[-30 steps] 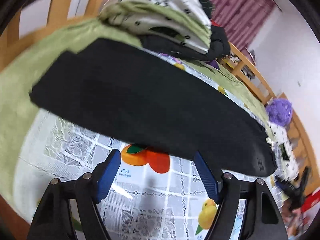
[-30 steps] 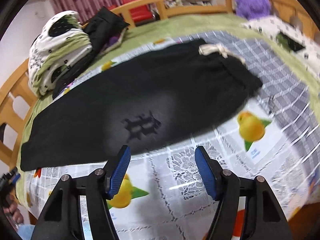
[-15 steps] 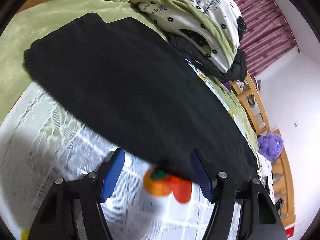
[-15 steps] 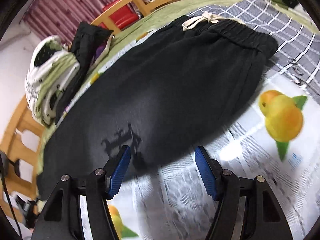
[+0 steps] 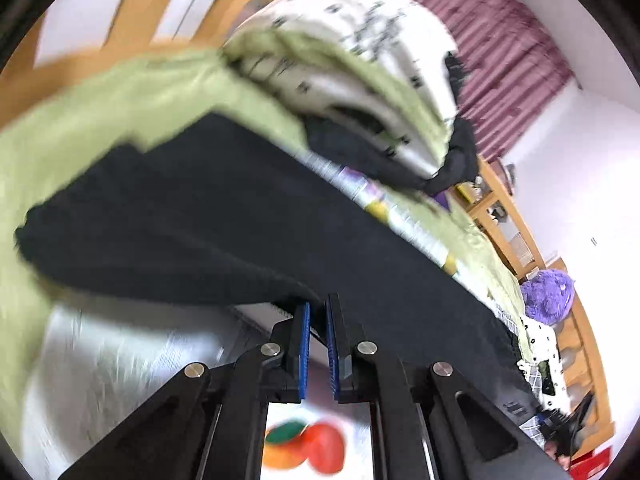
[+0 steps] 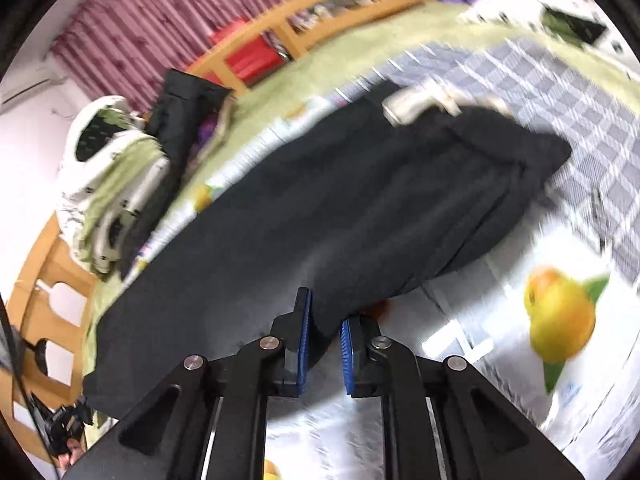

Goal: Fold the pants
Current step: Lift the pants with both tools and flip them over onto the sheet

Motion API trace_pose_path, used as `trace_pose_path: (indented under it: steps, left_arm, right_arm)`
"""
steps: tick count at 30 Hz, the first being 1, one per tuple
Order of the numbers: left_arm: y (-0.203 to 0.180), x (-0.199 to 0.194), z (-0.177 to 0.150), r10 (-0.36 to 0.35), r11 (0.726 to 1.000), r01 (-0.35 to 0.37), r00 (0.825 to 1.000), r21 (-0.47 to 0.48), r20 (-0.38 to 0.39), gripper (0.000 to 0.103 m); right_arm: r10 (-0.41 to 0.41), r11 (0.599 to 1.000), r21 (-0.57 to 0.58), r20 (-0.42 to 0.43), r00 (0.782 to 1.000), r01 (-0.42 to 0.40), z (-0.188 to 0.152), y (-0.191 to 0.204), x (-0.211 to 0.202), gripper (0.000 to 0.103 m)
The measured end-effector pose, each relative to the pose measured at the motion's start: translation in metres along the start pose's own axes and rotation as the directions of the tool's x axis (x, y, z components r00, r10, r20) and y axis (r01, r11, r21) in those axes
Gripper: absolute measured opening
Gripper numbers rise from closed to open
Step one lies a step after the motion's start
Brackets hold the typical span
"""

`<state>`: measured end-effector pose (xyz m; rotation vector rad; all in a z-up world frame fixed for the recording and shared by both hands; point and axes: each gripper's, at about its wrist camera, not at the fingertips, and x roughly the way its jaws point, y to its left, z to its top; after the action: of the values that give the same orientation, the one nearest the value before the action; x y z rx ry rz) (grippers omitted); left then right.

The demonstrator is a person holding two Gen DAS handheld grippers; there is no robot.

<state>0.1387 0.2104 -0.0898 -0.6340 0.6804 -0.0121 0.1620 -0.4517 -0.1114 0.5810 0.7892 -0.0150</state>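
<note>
Black pants lie stretched along a white fruit-print cloth on the bed. In the left wrist view my left gripper is shut on the near edge of the leg part, and the fabric rises into its blue pads. The right wrist view shows the pants running from the leg end at lower left to the waistband with a cream drawstring at upper right. My right gripper has its jaws closing on the near edge, with a fold of black fabric pinched between the pads.
Rolled green-and-white bedding and a black garment sit behind the pants. A grey checked cloth lies beyond the waistband. A wooden bed rail borders the far side, with a purple plush toy near it.
Both grippers went from wide open in front of the pants to closed on the near edge. Each moved forward to the fabric, and the edge now lifts slightly.
</note>
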Motion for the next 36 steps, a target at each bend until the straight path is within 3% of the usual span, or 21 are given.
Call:
trace_pose_path:
  steps: [3, 7, 12, 14, 18, 20, 22, 23, 24, 29, 34, 36]
  left_arm:
    - [-0.024, 0.008, 0.033, -0.008, 0.998, 0.004, 0.999, 0.064, 0.052, 0.008]
    - [-0.046, 0.038, 0.072, 0.03, 0.992, -0.043, 0.993, 0.12, 0.111, 0.008]
    - [-0.058, 0.101, 0.102, 0.084, 0.984, -0.102, 0.988, 0.145, 0.131, 0.008]
    - [-0.059, 0.126, 0.103, 0.116, 0.976, -0.136, 0.986, 0.168, 0.121, 0.008]
    - [-0.058, 0.166, 0.097, 0.233, 0.952, -0.241, 0.971, 0.19, 0.061, 0.015]
    - [-0.059, 0.162, 0.091, 0.215, 0.954, -0.223, 0.975, 0.203, 0.061, 0.019]
    - [-0.059, 0.146, 0.082, 0.195, 0.956, -0.203, 0.979, 0.212, 0.059, 0.041]
    - [-0.059, 0.135, 0.076, 0.188, 0.957, -0.197, 0.98, 0.214, 0.06, 0.056]
    - [-0.058, 0.123, 0.069, 0.179, 0.958, -0.188, 0.982, 0.215, 0.064, 0.063]
    - [-0.033, 0.073, 0.022, 0.141, 0.969, -0.131, 0.989, 0.209, -0.034, 0.064]
    - [0.022, 0.054, -0.025, 0.063, 0.998, -0.059, 0.986, 0.033, -0.155, 0.064]
    - [0.04, 0.064, -0.031, 0.049, 0.997, -0.059, 0.98, -0.048, -0.191, 0.062]
  right_arm:
    - [0.032, 0.999, -0.028, 0.027, 0.999, -0.031, 0.035, 0.024, 0.004, 0.012]
    - [0.029, 0.997, -0.074, 0.07, 0.997, -0.023, 0.09, 0.056, 0.03, 0.012]
    - [-0.006, 1.0, -0.029, 0.046, 0.999, 0.007, 0.146, 0.076, 0.098, 0.012]
    - [-0.012, 1.0, 0.004, 0.025, 1.0, 0.012, 0.153, 0.073, 0.128, 0.023]
    - [-0.077, 0.996, -0.038, -0.006, 0.997, 0.077, 0.141, 0.07, 0.16, 0.043]
    - [-0.08, 0.993, -0.083, -0.024, 0.996, 0.078, 0.126, 0.069, 0.157, 0.045]
    - [-0.098, 0.986, -0.138, -0.038, 0.994, 0.092, 0.104, 0.068, 0.141, 0.045]
    - [-0.101, 0.983, -0.159, -0.044, 0.994, 0.093, 0.089, 0.064, 0.13, 0.046]
    - [-0.107, 0.98, -0.175, -0.052, 0.993, 0.096, 0.077, 0.06, 0.119, 0.047]
    - [-0.103, 0.982, -0.168, -0.111, 0.989, 0.084, 0.017, 0.025, 0.073, 0.053]
    - [-0.049, 0.999, -0.016, -0.18, 0.983, 0.047, -0.025, -0.022, 0.069, 0.056]
    - [-0.021, 0.999, 0.027, -0.151, 0.988, 0.025, -0.027, -0.028, 0.072, 0.056]
